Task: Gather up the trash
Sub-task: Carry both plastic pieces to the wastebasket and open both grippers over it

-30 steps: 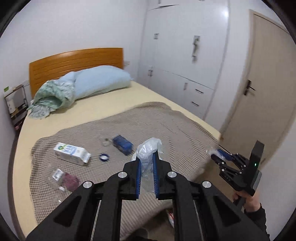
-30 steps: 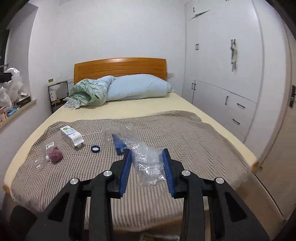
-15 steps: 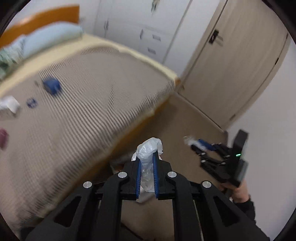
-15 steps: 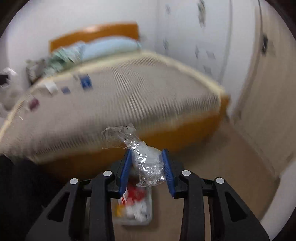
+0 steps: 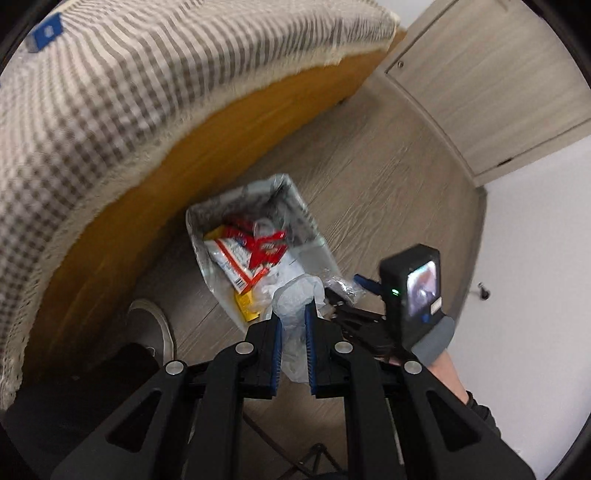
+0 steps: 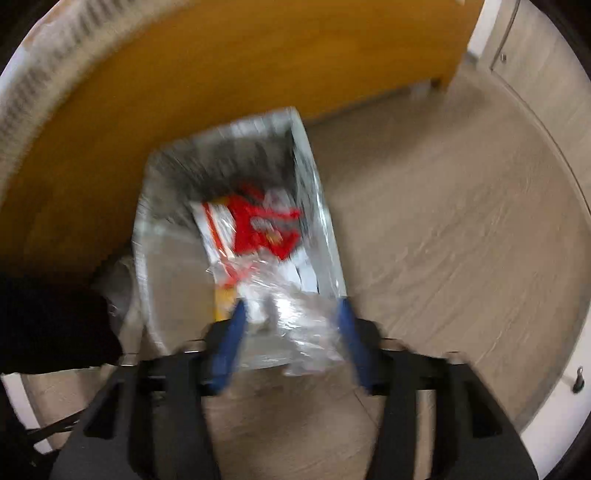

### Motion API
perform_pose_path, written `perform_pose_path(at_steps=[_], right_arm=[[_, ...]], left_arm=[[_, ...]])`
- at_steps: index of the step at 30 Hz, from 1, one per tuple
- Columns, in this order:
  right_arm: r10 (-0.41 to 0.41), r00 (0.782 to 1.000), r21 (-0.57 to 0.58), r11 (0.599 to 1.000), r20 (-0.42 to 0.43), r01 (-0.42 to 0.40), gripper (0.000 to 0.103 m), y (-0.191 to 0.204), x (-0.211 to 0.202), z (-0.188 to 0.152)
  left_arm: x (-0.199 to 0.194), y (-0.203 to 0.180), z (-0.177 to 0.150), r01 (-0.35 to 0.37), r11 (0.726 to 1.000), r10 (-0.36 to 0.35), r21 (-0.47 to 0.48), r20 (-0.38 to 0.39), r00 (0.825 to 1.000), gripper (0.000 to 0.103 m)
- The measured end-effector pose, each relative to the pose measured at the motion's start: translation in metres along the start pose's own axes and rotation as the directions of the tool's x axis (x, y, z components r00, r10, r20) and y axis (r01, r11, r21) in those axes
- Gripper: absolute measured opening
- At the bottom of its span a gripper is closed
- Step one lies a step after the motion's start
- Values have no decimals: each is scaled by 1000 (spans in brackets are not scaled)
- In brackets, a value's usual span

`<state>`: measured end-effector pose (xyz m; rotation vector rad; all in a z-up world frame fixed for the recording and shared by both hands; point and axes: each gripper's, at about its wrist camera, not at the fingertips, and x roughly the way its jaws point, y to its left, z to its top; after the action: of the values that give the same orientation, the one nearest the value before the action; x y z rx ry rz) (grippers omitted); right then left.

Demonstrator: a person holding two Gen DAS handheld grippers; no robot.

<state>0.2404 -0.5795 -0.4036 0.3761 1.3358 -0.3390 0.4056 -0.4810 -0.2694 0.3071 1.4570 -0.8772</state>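
Note:
My left gripper (image 5: 293,314) points down over the near end of a bag-lined trash bin (image 5: 255,190) on the floor. It is shut on a crumpled whitish plastic bag (image 5: 295,295). My right gripper (image 6: 291,306) hangs over the same bin (image 6: 314,166), and its jaws are opening. A clear crinkled plastic wrapper (image 6: 306,328) sits loosely between its blue pads. In the left wrist view that wrapper (image 5: 341,286) shows at the right gripper's tips, just right of my left fingers. A red snack packet (image 6: 266,225) and other wrappers lie inside the bin.
The bin stands against the orange wooden bed frame (image 5: 166,155), under the edge of a checked blanket (image 5: 110,74). A blue item (image 5: 46,31) lies on the bed. A person's shoe (image 5: 151,325) is left of the bin. A door (image 5: 480,81) is at the right.
Both grippers swung down from over the bed to above the bin on the floor. The right jaws have spread wider around the clear wrapper. The left grip is unchanged.

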Motion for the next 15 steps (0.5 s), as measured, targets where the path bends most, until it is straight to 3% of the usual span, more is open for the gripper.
perform_pose_path(at_steps=[3,5,11,13,14,15], right_arm=[[-51,998,-15,999,-27,50,63,2,19,-4],[-40,999,15,999,-13,41,64,-4,18,-6],[-23,995,161,987,98,7,64,-48,-25,-20],[1,991,213,977,134,-30,64,-59,-40,-25],[4,989,232,972,149,-39,64,-63,-45,-29],[2,987,252,967,160,-43,64,-67,-49,-32]], left_arm=[[26,0,12,-1,1000,0,-10,-39,999,9],[48,-2,19,5,1000,-6,-12,-68,998,9],[129,-8,30,12,998,-22,-60,-184,983,12],[157,-10,32,-2,996,-16,-90,-198,980,39],[168,-10,32,1,995,-22,-96,-212,977,66],[178,-11,32,-2,995,-20,-100,-222,975,76]])
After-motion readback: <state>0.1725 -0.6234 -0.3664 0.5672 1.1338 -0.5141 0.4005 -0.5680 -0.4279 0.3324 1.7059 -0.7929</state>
